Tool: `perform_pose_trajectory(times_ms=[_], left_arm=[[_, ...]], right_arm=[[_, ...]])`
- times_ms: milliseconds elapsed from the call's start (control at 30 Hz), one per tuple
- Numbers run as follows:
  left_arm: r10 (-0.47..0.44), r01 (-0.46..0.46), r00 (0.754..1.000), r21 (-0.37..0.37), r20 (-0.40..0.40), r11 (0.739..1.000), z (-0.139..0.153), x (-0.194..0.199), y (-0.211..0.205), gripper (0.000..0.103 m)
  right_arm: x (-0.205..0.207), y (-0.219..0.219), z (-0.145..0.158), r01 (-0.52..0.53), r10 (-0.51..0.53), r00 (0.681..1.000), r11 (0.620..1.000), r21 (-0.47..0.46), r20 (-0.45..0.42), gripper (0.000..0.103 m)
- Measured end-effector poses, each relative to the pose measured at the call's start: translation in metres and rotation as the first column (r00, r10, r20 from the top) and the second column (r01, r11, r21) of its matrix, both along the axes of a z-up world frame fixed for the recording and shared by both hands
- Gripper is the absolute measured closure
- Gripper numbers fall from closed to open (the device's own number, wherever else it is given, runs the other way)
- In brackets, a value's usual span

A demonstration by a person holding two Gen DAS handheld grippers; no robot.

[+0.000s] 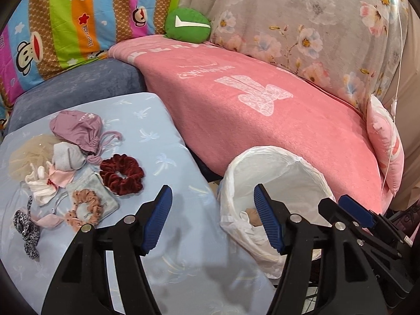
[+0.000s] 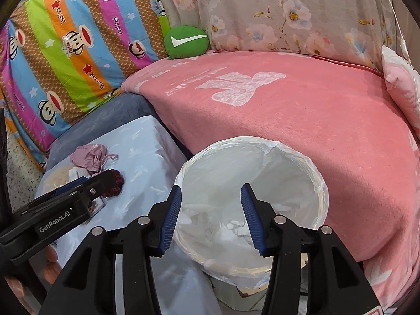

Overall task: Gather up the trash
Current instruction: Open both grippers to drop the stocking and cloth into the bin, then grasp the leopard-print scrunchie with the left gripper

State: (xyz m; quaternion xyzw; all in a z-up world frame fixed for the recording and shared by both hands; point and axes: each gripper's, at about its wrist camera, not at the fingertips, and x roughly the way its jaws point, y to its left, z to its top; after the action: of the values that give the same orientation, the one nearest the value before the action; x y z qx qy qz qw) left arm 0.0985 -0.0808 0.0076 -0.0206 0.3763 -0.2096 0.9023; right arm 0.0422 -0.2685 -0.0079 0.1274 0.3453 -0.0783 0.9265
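A bin lined with a white plastic bag [image 1: 278, 157] [image 2: 252, 141] stands between a light blue cushion [image 1: 168, 136] and a pink blanket. Crumpled white and tan scraps [image 1: 250, 216] [image 2: 237, 227] lie at its bottom. My right gripper [image 2: 211, 189] hangs open over the bin's mouth with nothing between its fingers; it also shows at the lower right of the left wrist view [image 1: 338, 202]. My left gripper [image 1: 212, 191] is open and empty above the cushion's right edge beside the bin. On the cushion lie a dark red scrunchie [image 1: 122, 177], a mauve drawstring pouch [image 1: 76, 128], a peach scrunchie [image 1: 86, 210], a leopard-print bow [image 1: 25, 232] and white cloth bits [image 1: 42, 186].
The pink blanket [image 1: 262, 120] covers the seat behind the bin. A striped cartoon pillow [image 1: 65, 21], a green round cushion [image 1: 187, 25] and a floral cover [image 1: 315, 26] line the back. A pink pillow [image 1: 386, 147] leans at the right.
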Motion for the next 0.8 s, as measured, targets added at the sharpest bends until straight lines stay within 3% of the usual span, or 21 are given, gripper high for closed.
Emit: perform_pose_trajectory(times_ms=[333,467,800], left_arm=[[0.097,-0.096,0.995,0.014,-0.004,0.995,-0.005,-0.003,0.044,0.041],[0.154,-0.154,0.988,0.029,-0.016,0.988,-0.012,-0.003,0.070,0.036],[0.307,-0.304,0.949,0.055,-0.072,0.951,-0.033,0.001,0.146,0.031]], right_arm=[[0.006,0.043,0.001,-0.082,0.081,0.997,0.997,-0.018,-0.008,0.054],[0.008,0.061,0.000,-0.114,0.114,0.993,0.993,-0.025,-0.015,0.052],[0.019,0.113,-0.006,-0.204,0.202,0.978,0.978,-0.037,-0.043,0.051]])
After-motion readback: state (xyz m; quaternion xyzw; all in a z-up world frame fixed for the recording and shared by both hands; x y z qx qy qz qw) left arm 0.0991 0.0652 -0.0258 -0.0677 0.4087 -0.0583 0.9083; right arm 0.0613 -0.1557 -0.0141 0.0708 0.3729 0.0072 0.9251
